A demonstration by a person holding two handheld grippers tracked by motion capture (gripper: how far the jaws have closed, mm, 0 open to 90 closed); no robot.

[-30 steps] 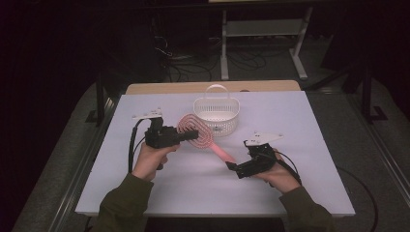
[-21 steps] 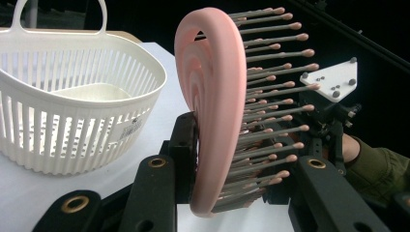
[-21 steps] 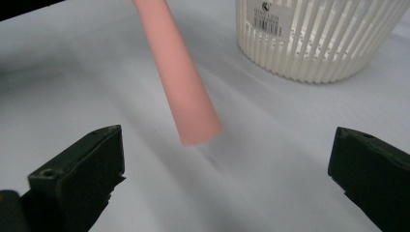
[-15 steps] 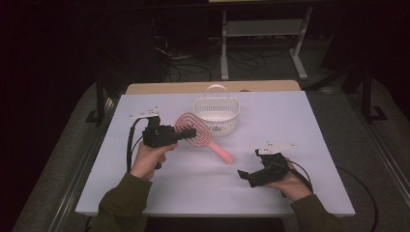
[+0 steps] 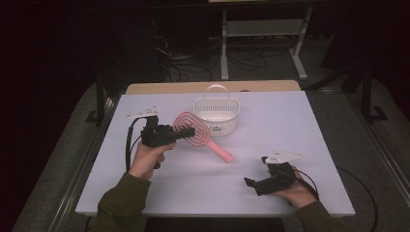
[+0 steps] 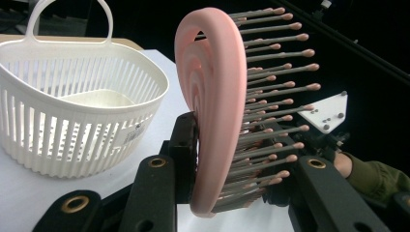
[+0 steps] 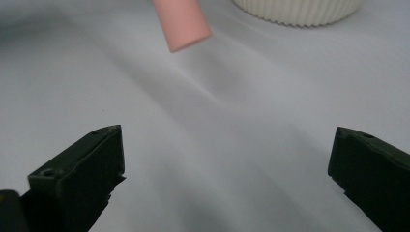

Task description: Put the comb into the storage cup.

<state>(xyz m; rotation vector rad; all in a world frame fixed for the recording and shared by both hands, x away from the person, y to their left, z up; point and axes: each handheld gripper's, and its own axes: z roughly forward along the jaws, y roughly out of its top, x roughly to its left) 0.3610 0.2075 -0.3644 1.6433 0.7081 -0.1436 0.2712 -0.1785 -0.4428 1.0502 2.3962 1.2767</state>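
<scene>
A pink hairbrush [image 5: 196,133] hangs over the white table [image 5: 300,121], its handle slanting down to the right. My left gripper [image 5: 186,132] is shut on its looped head [image 6: 215,96], the bristles pointing to the right in the left gripper view. A white slatted basket [image 5: 216,115] with a handle stands just behind the brush and looks empty [image 6: 72,111]. My right gripper [image 5: 251,183] is open near the front right of the table, nothing between its jaws. In the right gripper view the handle's end [image 7: 181,21] floats ahead, above the table.
A wooden board edge [image 5: 212,87] borders the table's far side. Dark floor with cables and a metal stand [image 5: 261,29] lies beyond. Bare table surface stretches right of the basket and between the two hands.
My right gripper let go of the brush handle, opened and drew back toward the front right. The left gripper keeps the brush head and has lifted it slightly.
</scene>
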